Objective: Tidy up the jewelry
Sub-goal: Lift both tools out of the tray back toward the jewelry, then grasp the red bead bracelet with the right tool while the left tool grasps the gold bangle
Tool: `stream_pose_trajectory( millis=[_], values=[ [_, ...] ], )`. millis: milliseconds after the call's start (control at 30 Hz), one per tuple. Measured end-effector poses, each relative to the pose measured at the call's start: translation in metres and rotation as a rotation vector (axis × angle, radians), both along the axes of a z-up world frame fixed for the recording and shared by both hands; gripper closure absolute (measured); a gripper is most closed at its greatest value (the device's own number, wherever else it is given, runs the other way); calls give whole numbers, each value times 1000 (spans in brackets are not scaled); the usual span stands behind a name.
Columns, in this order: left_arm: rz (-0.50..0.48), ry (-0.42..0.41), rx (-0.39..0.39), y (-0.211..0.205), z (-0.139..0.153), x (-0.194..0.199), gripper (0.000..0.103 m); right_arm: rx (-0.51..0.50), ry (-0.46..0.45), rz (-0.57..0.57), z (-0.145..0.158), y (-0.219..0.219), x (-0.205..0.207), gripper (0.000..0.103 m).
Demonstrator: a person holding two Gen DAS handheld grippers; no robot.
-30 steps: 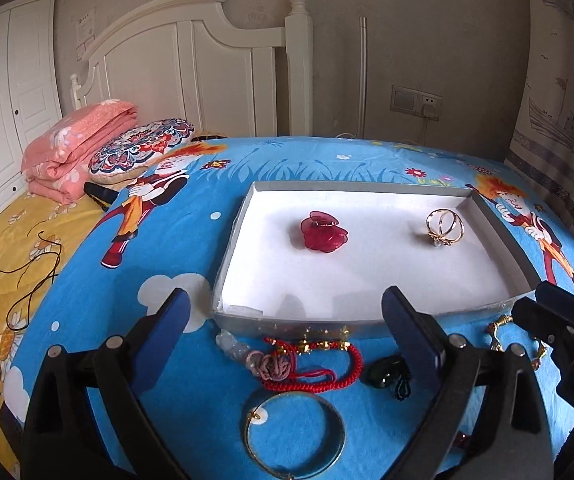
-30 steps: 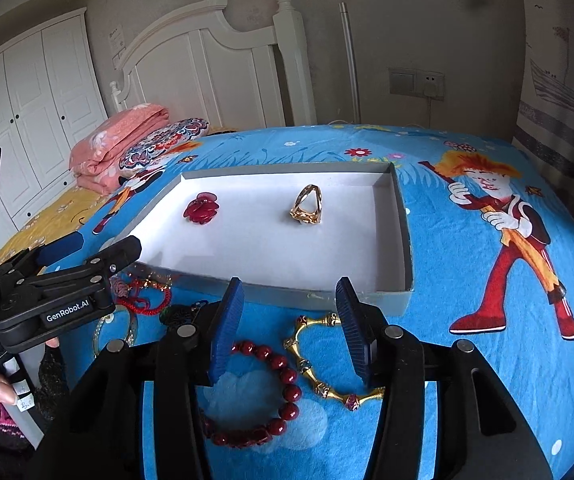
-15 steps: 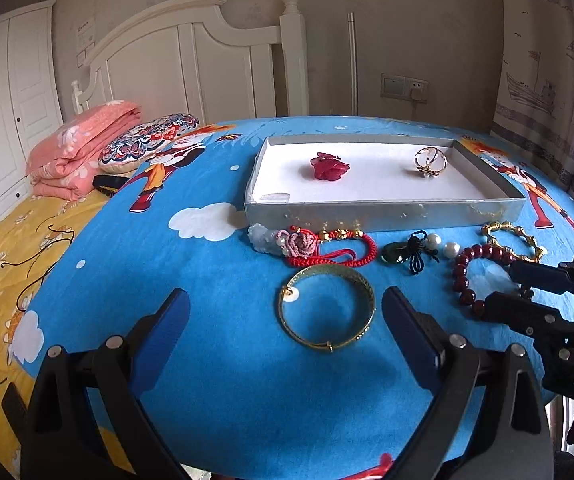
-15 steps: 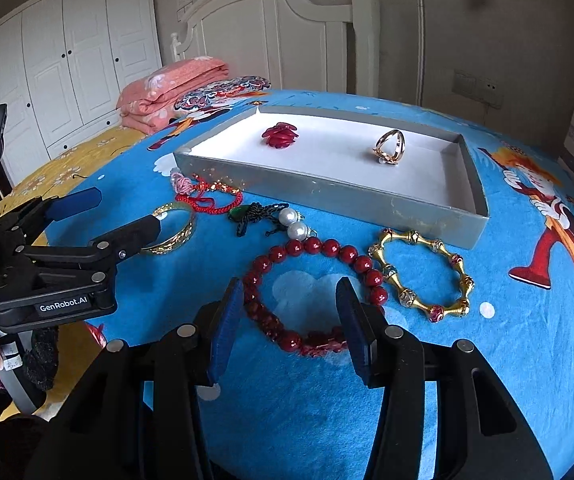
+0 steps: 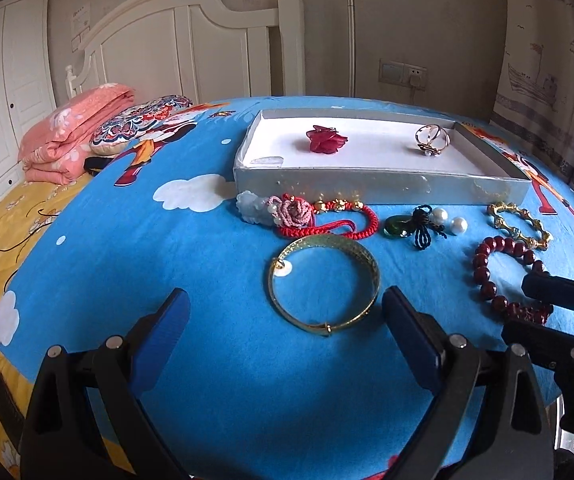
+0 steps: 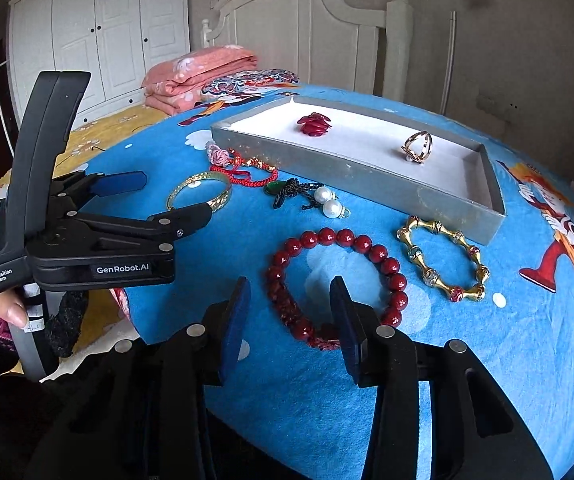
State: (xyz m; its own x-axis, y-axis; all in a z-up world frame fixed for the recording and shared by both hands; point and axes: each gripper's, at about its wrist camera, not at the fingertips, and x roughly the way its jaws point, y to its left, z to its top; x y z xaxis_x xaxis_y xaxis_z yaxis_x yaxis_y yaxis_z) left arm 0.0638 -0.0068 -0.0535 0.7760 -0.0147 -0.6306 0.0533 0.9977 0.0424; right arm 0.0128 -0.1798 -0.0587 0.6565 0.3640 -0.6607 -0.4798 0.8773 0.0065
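Note:
A grey tray (image 5: 367,182) (image 6: 327,160) on the blue bedspread holds a red flower clip (image 5: 325,140) (image 6: 313,124) and a gold ring (image 5: 431,140) (image 6: 417,148). In front of it lie a red cord bracelet (image 5: 327,220) (image 6: 253,172), a gold bangle (image 5: 323,284) (image 6: 199,196), a green pendant with pearls (image 5: 419,226) (image 6: 311,196), a red bead bracelet (image 5: 503,276) (image 6: 335,284) and a gold link bracelet (image 5: 519,226) (image 6: 443,264). My left gripper (image 5: 283,332) (image 6: 167,198) is open and empty just short of the bangle. My right gripper (image 6: 291,312) (image 5: 527,308) is open and empty over the bead bracelet's near edge.
Folded pink bedding (image 5: 75,132) and a patterned cushion (image 5: 139,124) lie at the far left by the white headboard (image 5: 191,40). A yellow sheet (image 5: 3,240) lies left of the blue spread. A white wardrobe (image 6: 99,40) stands behind.
Both grippers have pulled back from the tray toward the near edge of the bed, so the loose jewelry now lies ahead of the fingers. Both stay open and empty.

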Motion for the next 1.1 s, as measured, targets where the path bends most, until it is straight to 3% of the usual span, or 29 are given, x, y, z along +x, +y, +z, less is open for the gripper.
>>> stream_pose_trajectory(
  millis=[200,300,367,400,833,933,1033,1100],
  values=[
    [7,5,9,-3,1,12,9,-40,-13,30,0,10,3,63],
    [9,5,9,-3,2,14,9,-12,0,50,-1,8,5,71],
    [11,0,8,-3,2,14,9,-18,-12,60,-1,6,2,87],
    [12,-3,6,-3,2,13,9,-10,-11,66,-1,4,0,90],
    [-6,21,-34,-10,0,18,10,32,-30,-40,-3,4,2,92],
    [-23,11,-27,-16,1,18,23,44,-29,-67,-3,0,5,92],
    [-46,-5,-20,-20,2,15,44,61,-26,-85,-3,-4,5,92],
    [-49,-6,-20,-21,2,14,46,67,-28,-95,-3,-6,5,92]
  ],
)
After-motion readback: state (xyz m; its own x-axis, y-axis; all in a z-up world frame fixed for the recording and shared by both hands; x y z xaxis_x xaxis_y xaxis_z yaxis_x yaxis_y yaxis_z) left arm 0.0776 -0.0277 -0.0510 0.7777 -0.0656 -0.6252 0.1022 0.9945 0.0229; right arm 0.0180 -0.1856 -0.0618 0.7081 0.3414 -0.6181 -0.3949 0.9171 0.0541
